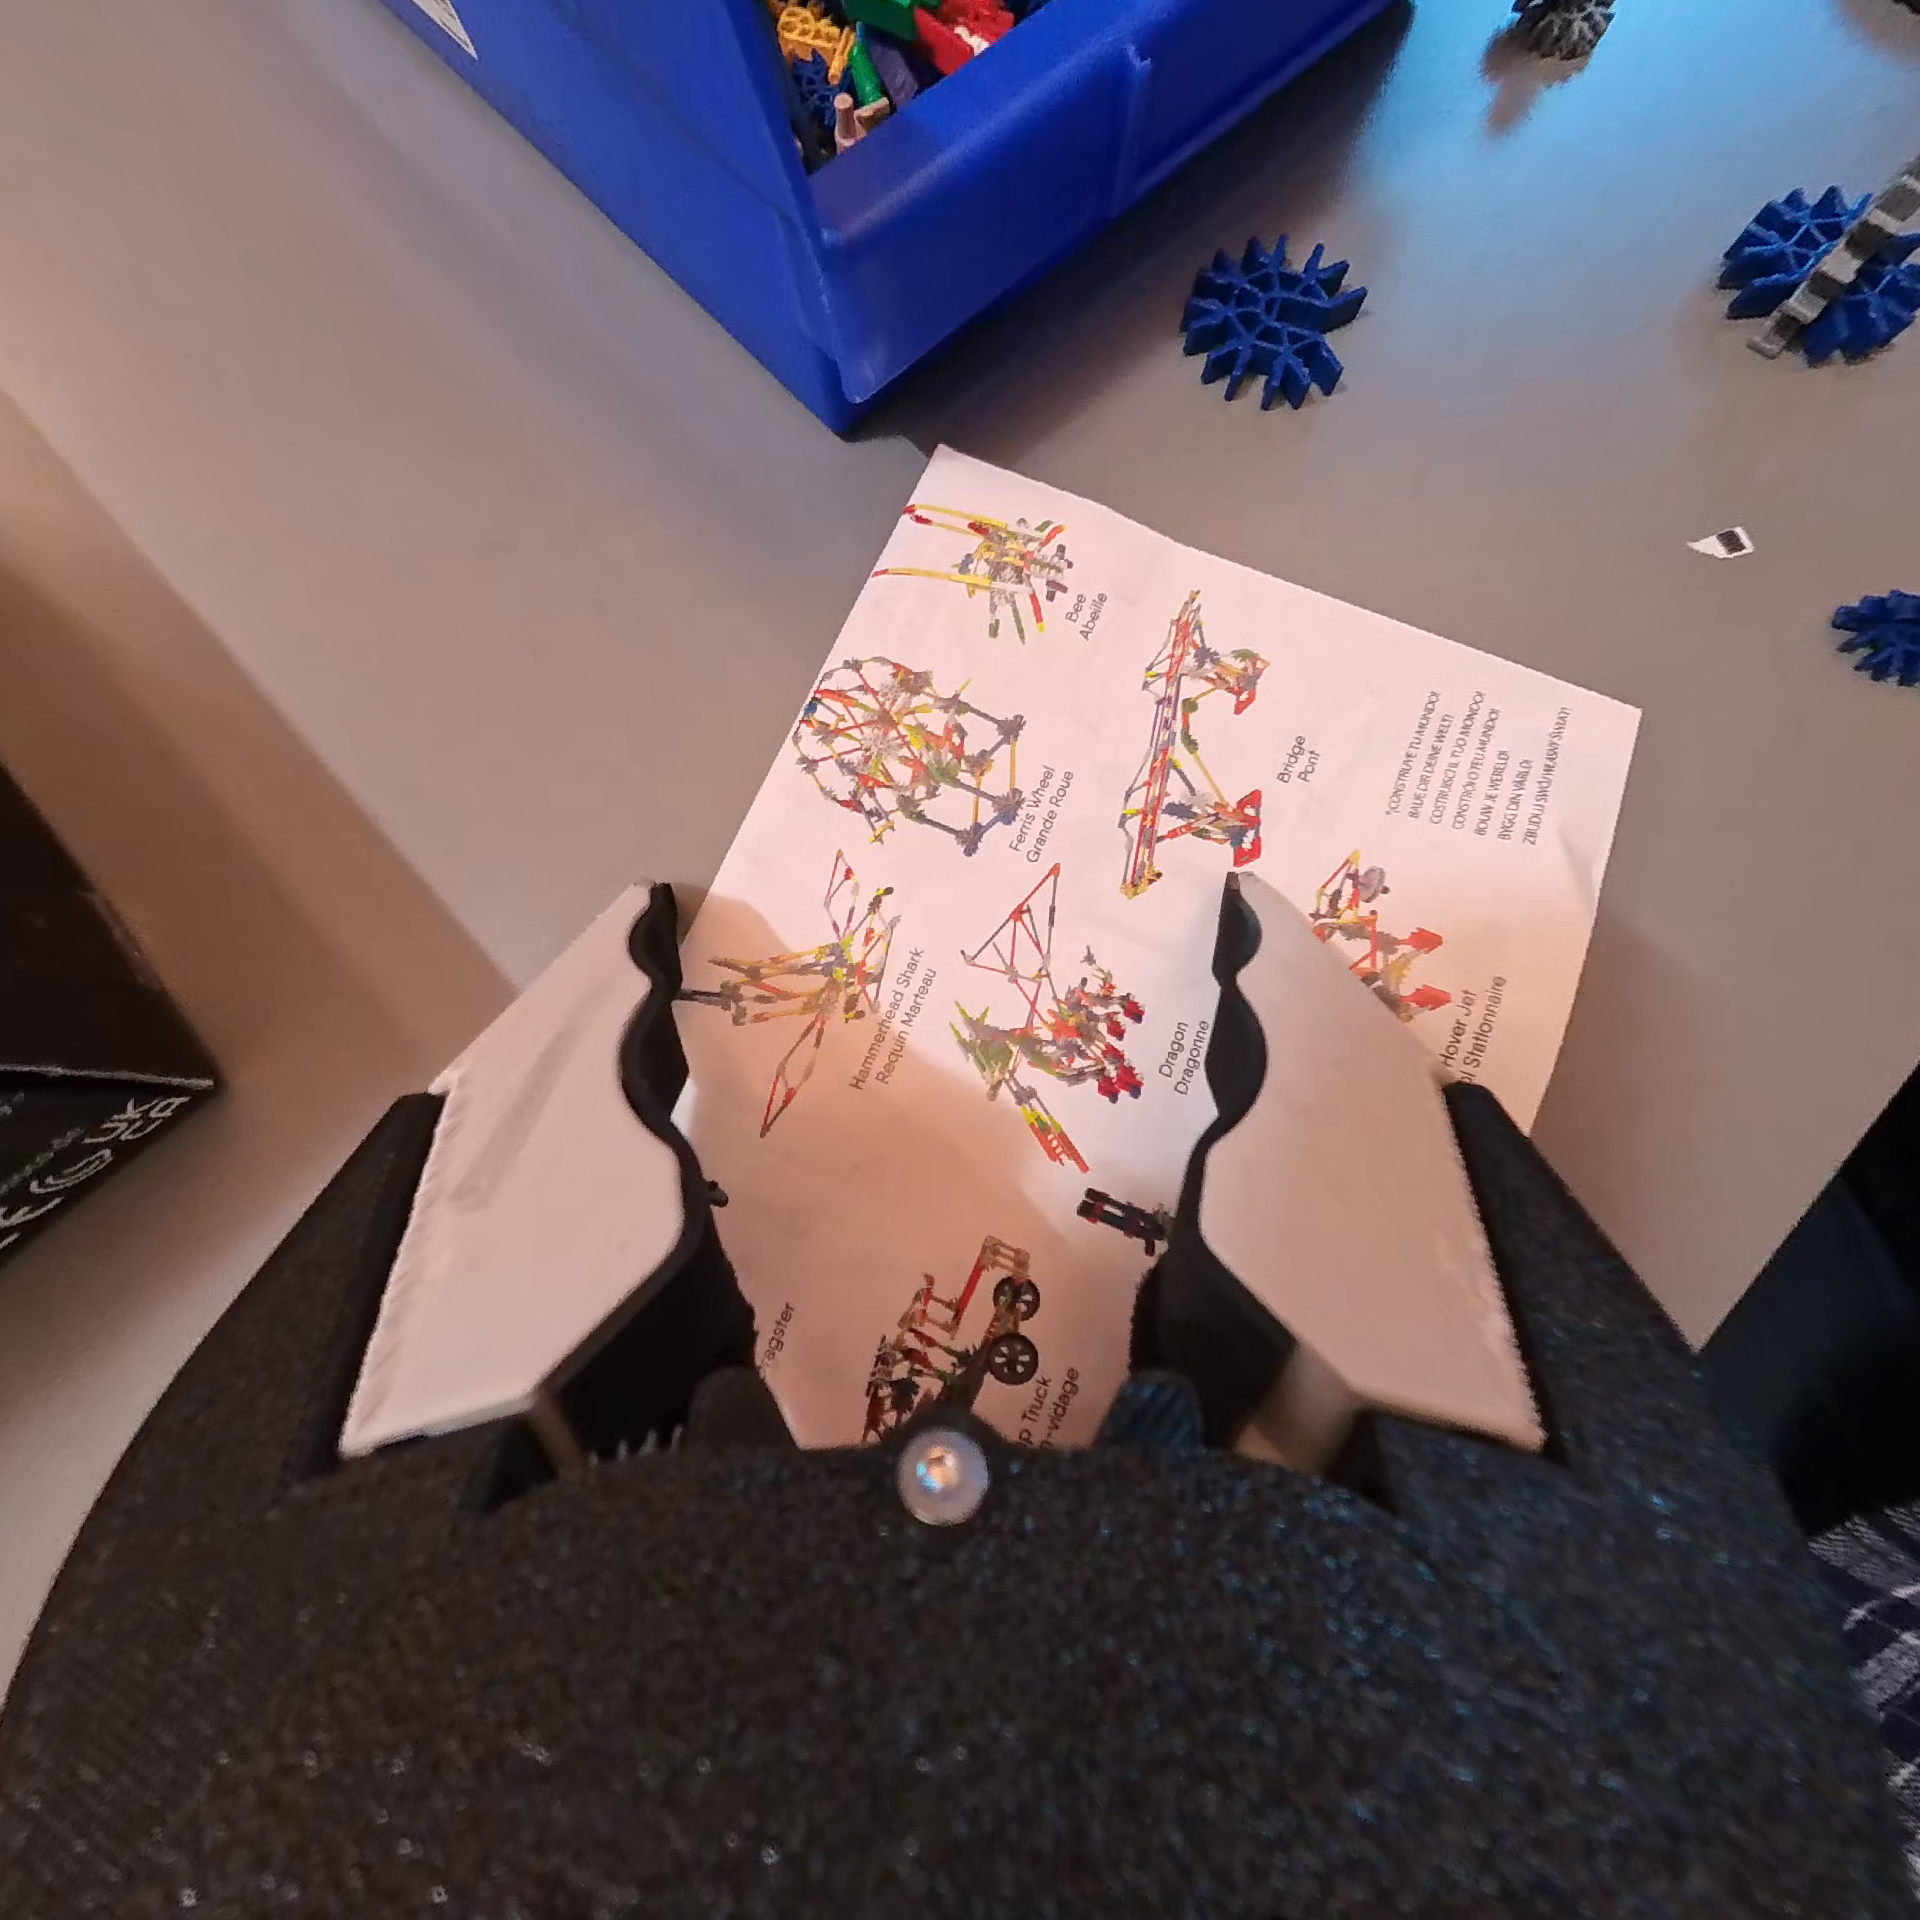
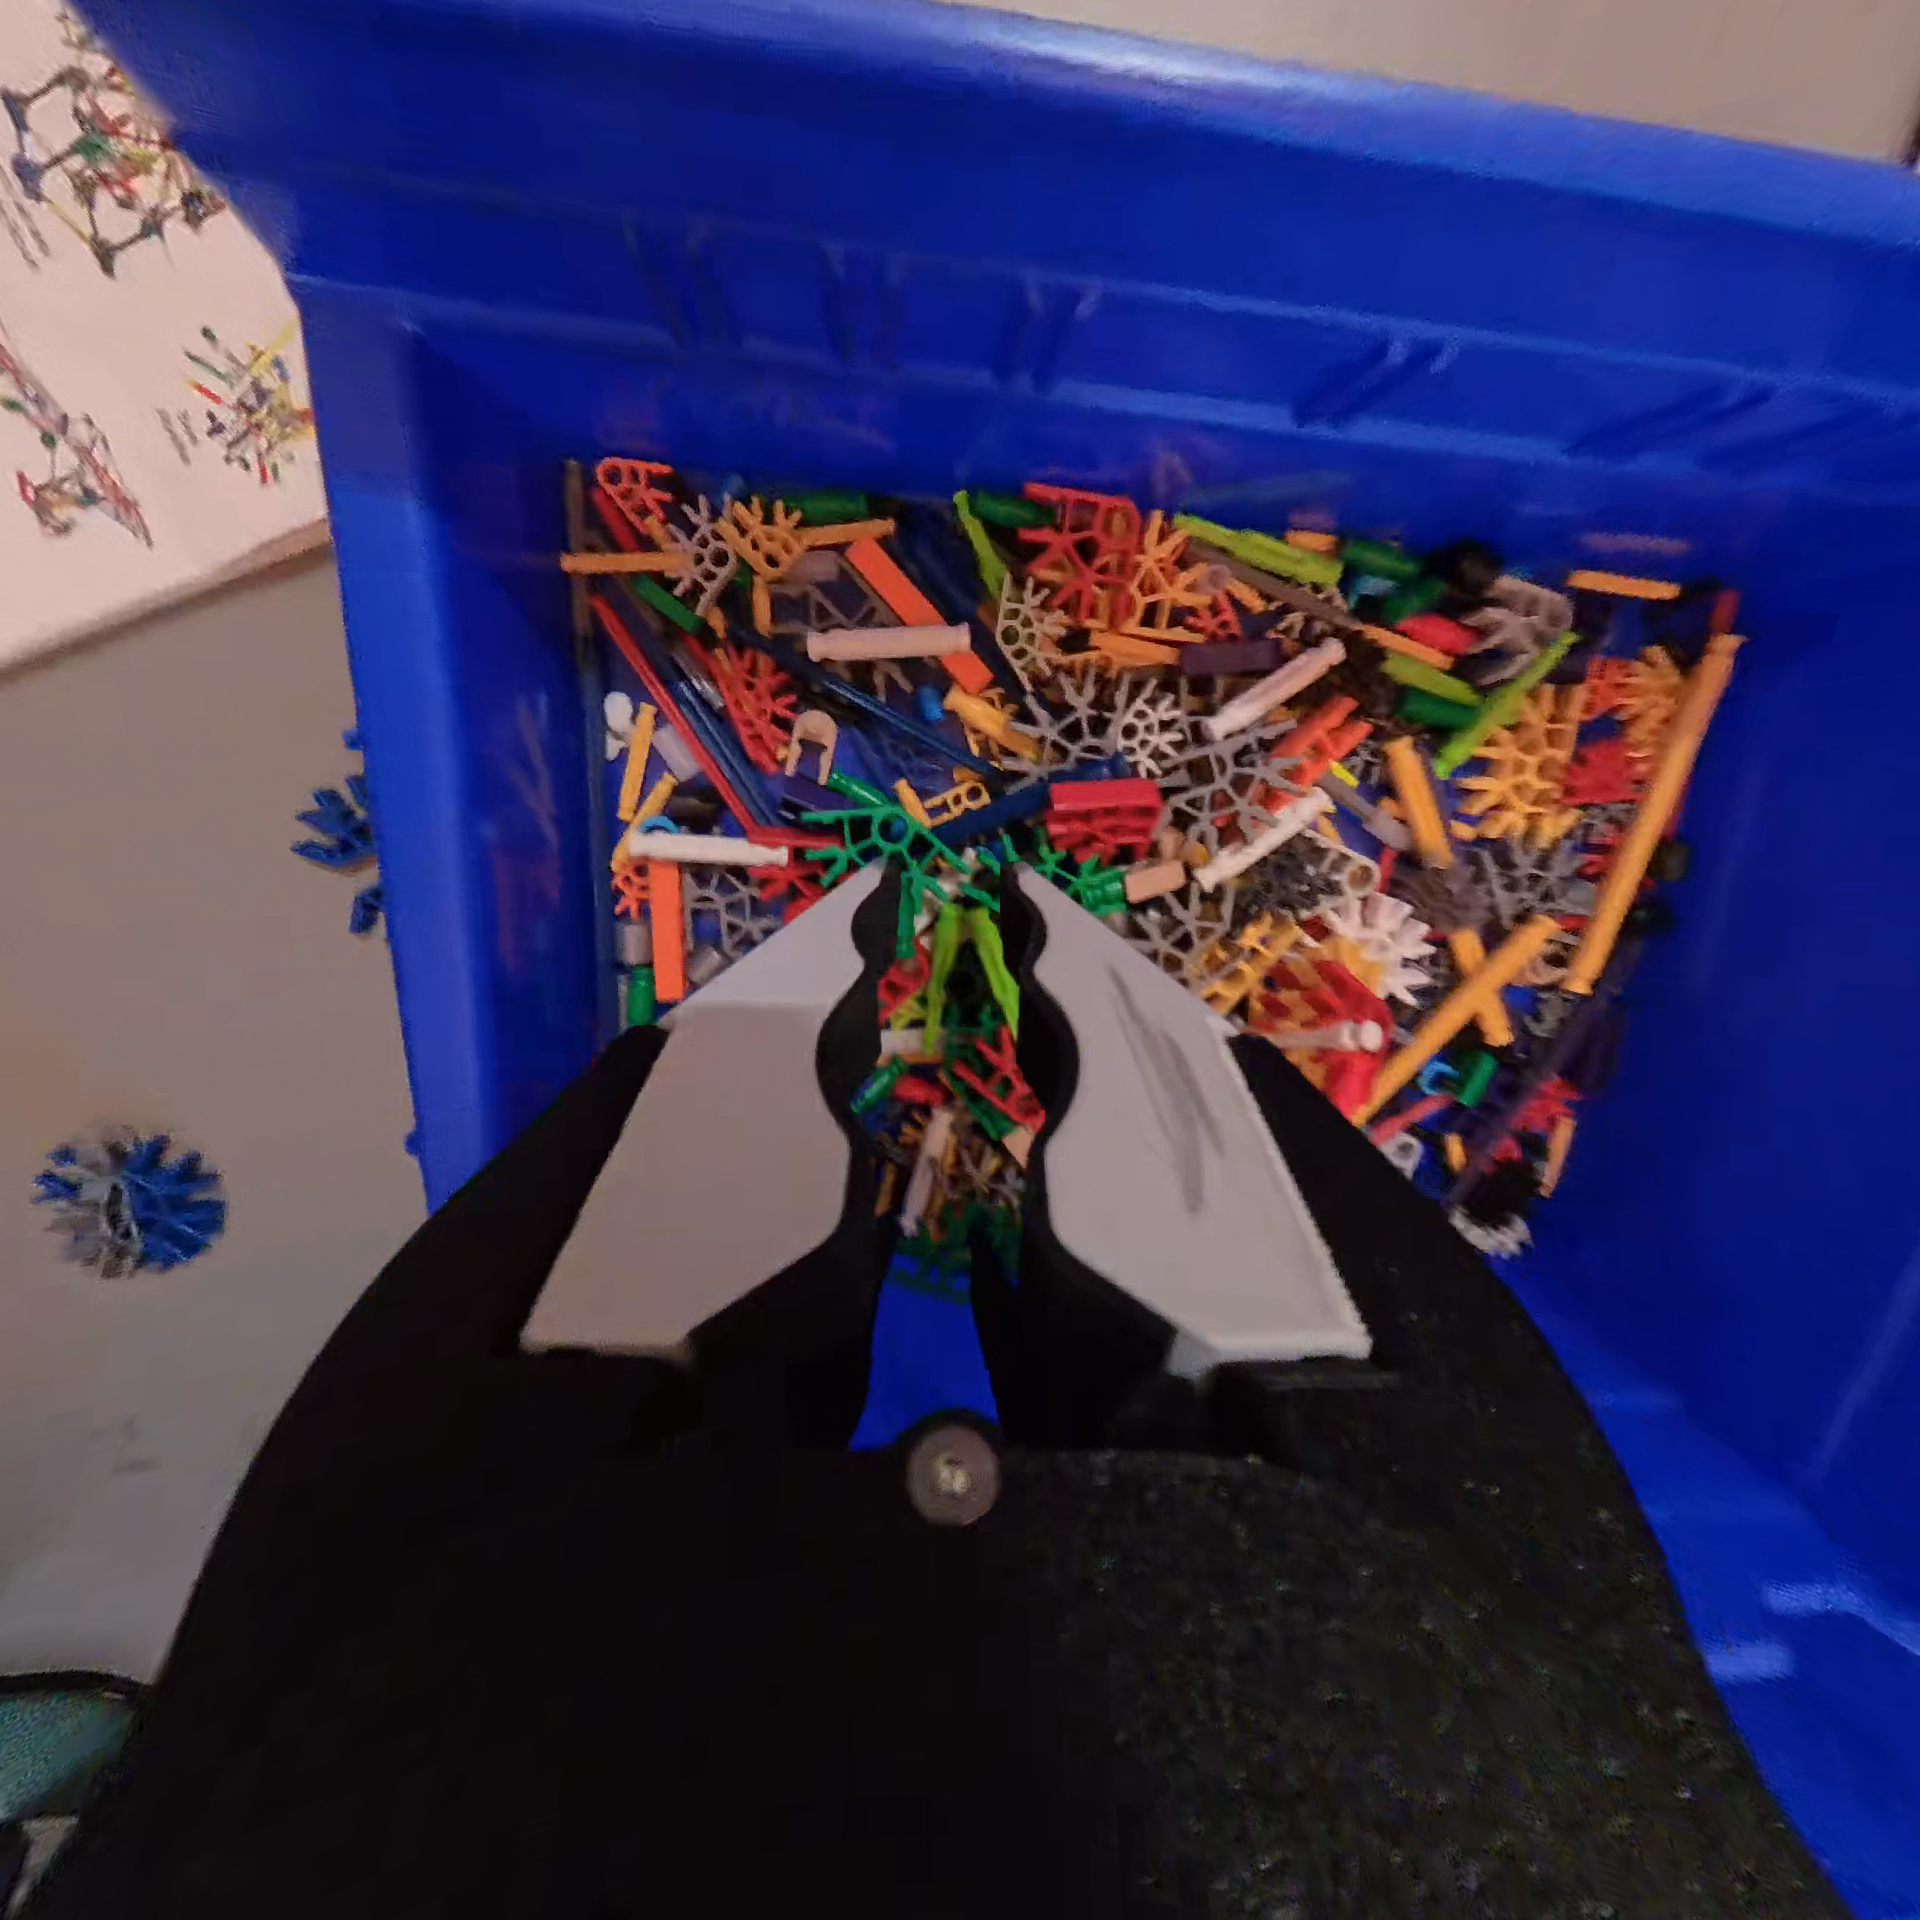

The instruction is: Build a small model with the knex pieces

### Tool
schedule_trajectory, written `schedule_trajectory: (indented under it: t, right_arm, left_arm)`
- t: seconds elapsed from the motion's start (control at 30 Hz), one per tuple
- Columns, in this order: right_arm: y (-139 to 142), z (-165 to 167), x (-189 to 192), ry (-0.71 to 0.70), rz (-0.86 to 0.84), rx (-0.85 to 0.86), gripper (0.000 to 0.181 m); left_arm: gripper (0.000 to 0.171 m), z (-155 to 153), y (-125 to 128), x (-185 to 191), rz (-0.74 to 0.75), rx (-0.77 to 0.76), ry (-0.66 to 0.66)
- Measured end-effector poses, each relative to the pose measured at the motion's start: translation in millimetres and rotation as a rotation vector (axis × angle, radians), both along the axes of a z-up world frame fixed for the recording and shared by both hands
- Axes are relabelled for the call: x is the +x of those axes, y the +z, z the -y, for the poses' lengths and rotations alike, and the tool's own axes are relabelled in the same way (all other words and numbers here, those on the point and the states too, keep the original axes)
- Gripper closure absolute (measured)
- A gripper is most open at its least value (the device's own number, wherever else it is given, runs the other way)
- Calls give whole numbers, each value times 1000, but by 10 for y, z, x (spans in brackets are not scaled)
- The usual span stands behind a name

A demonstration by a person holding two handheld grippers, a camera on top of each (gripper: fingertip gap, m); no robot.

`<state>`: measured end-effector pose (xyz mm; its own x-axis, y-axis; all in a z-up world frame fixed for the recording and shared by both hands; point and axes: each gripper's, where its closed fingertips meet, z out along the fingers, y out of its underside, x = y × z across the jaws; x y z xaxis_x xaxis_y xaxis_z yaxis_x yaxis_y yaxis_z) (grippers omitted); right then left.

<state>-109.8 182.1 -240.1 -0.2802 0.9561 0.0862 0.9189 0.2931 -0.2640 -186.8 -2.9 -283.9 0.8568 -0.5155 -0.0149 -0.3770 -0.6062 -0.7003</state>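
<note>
My left gripper (image 1: 948, 888) is open and empty, hovering above a white instruction sheet (image 1: 1351, 727) printed with coloured models that lies on the grey table. My right gripper (image 2: 948, 871) reaches into a blue bin (image 2: 1039, 312) filled with a pile of mixed coloured rods and connectors (image 2: 1299, 727). Its jaws are only narrowly apart, and the tips are at a green snowflake-shaped connector (image 2: 894, 831). I cannot tell whether they grip it. The view is blurred. The bin also shows in the left wrist view (image 1: 935, 208), beyond the sheet.
Blue snowflake connectors lie on the table right of the bin (image 1: 1273, 317), one joined to a grey piece (image 1: 1818, 275), another near the right edge (image 1: 1881, 634). A black box (image 1: 62, 987) stands at the left. A blue and grey connector (image 2: 130, 1200) lies left of the bin. Left tips to right tips: about 20 cm. The left tips stand about 15 cm off the grey piece (image 1: 1818, 275).
</note>
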Motion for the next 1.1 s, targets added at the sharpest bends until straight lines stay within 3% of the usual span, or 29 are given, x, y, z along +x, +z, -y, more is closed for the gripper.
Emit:
schedule_trajectory:
  t: [0.2,0.37,0.53,0.87,1.1]
  right_arm:
    - [-229,-131,-116,-140,21,-8,162]
    - [-305,-76,-178,-114,25,-18,170]
    - [-189,-124,-190,-108,-31,-8,176]
    - [417,23,-197,-128,-275,-139,176]
    - [996,464,116,-80,-434,-123,176]
  left_arm:
    - [70,0,1,-1,-1,3,1]
    - [70,0,2,-2,-2,7,1]
    - [70,1,4,-1,-3,8,0]
    - [70,1,6,0,-7,13,0]
    - [70,0,13,-1,-17,27,2]
